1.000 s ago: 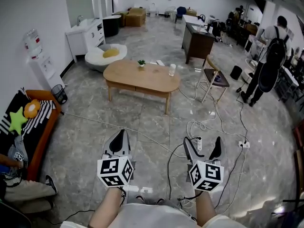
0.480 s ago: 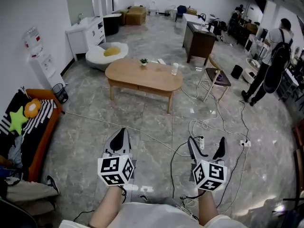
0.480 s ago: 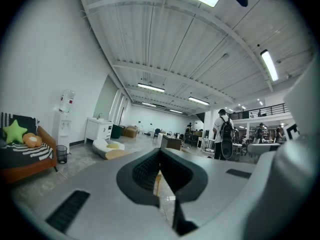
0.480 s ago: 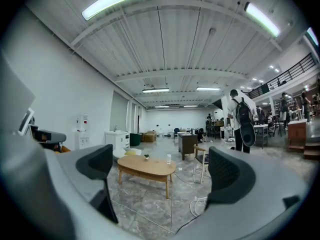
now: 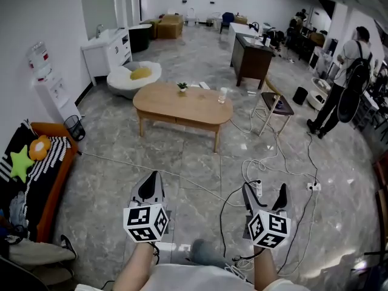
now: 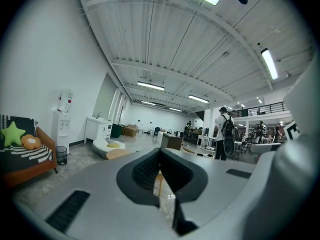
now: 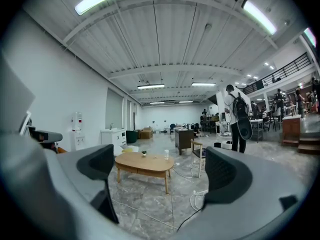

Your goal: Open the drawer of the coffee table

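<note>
Table point(image 5: 182, 103) at 12 o'clock, barely nearer vs 1 s ago: approach pending. L gripper point(image 5: 152, 177) jaws together; R gripper point(image 5: 264, 190) apart, empty.

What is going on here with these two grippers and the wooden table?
A person holds a gripper in each hand and faces the oval wooden coffee table, which stands across the floor, well out of reach. The left gripper is shut on nothing, and the right gripper is open and empty. Neither gripper touches the table yet.
</note>
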The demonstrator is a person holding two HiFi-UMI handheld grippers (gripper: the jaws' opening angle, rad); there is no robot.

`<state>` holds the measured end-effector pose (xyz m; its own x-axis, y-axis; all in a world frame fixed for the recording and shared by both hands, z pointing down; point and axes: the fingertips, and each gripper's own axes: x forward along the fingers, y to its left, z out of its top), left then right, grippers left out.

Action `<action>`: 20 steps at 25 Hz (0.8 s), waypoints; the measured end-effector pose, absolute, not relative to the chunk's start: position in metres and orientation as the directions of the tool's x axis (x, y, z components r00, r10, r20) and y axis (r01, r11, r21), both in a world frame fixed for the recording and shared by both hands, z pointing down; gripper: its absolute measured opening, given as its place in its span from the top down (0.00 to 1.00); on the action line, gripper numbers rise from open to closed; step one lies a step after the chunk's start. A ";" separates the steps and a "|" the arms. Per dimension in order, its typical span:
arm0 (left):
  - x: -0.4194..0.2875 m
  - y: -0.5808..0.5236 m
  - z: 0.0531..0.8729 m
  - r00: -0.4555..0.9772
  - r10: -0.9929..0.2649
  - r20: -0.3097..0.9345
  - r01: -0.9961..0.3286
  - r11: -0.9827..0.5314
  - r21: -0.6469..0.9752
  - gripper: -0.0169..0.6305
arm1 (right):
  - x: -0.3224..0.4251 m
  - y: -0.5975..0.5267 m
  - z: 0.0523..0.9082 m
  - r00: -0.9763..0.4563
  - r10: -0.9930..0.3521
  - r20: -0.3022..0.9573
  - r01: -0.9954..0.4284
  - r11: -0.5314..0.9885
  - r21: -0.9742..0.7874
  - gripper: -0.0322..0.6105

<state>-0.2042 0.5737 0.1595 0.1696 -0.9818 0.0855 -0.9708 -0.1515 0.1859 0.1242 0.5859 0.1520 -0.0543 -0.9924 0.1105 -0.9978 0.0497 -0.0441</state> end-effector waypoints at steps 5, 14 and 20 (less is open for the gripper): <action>-0.208 0.543 0.173 0.179 -0.978 0.108 -0.972 -0.158 0.176 0.99 | 0.125 0.557 0.166 -0.038 -0.991 0.127 -0.998 0.030 -0.062 0.05; -0.213 0.443 0.180 0.146 -0.981 0.131 -0.977 -0.122 0.178 0.99 | 0.126 0.451 0.178 -0.063 -0.985 0.158 -0.996 0.051 -0.078 0.06; -0.207 0.369 0.186 0.117 -0.982 0.152 -0.977 -0.087 0.192 0.99 | 0.135 0.364 0.176 -0.088 -0.981 0.174 -0.995 0.077 -0.069 0.06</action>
